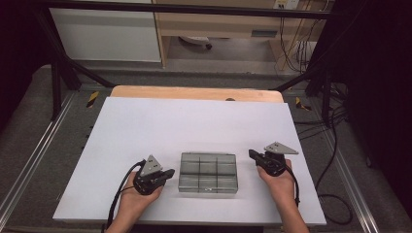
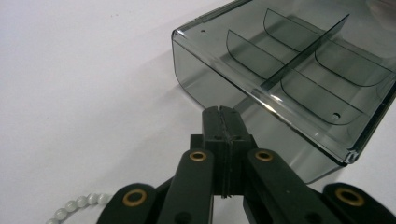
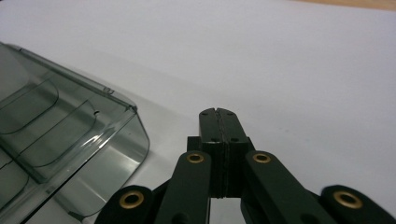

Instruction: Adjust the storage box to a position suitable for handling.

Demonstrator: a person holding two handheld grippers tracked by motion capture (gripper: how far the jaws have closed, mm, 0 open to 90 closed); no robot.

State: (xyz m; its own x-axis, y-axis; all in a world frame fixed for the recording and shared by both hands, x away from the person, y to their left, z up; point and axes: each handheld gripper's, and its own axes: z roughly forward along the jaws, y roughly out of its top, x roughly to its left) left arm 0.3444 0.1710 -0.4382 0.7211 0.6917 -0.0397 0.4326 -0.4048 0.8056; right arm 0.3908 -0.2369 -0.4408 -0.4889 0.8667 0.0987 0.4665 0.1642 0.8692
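On the white table sheet [image 1: 145, 126], the left gripper [image 1: 167, 173] sits at about nine o'clock of the smoke-grey divided plastic organiser box [image 1: 208, 173], its tips just beside the box's left wall. In the left gripper view its jaws are pressed fully together with nothing between them, the box's wall [image 2: 261, 121] close ahead at one o'clock, and a string of white beads [image 2: 77, 205] lies at its seven o'clock. The box rests near the table's front edge, between both hands, its six compartments empty. At its three o'clock, the right gripper [image 1: 252, 154] stands apart from the box, jaws likewise closed on nothing.
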